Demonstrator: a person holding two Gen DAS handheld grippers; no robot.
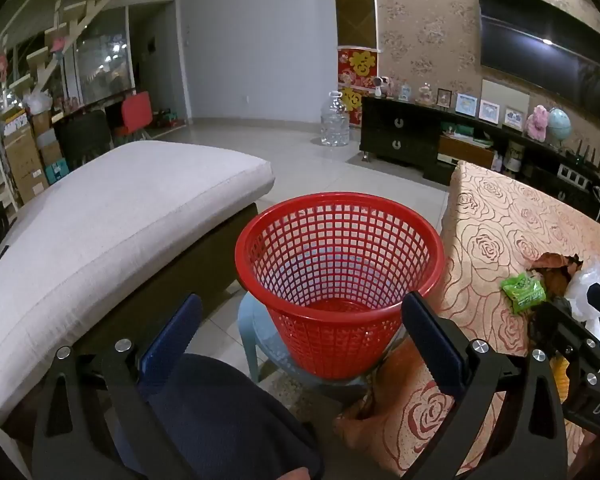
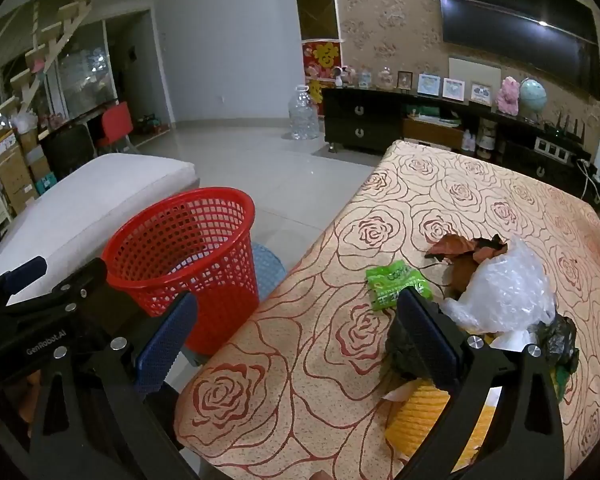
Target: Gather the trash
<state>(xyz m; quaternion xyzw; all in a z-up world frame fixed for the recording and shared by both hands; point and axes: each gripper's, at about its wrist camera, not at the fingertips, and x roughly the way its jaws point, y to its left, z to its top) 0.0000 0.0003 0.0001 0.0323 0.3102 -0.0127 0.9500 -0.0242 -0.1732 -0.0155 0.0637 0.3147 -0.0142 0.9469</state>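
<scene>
Nearest the right wrist camera, the right tool (image 2: 296,344) is hanging with its blue-padded jaws spread as wide as they go, gripping nothing and pointing down over the near edge of the desk covered in a beige cloth printed with red roses (image 2: 380,208). Its right-hand finger is sitting just beside a heap of trash: a crumpled black plastic piece (image 2: 404,350) and a yellow ribbed wrapper (image 2: 420,416) are lying closest, partly behind that finger. A little farther on, the small green crinkled snack packet (image 2: 392,284) is lying flat with its long axis running roughly across the view, and beyond it to the right a clear crumpled plastic bag (image 2: 504,284) is leaning against dry brown leaves (image 2: 464,246). So the trash is lying ahead and to the right of the right tool, which is clearly the nearer one. The left tool (image 1: 300,336) is also standing fully open and empty, above the person's dark-clothed knee (image 1: 220,408), aiming at the red plastic lattice basket (image 1: 340,272), which is looking empty and standing on a pale blue plastic stool (image 1: 256,332) just left of the desk. Farther back, a white cushioned bench (image 1: 112,208) is stretching left and a large clear water jug (image 1: 334,120) is standing on the tiled floor.
</scene>
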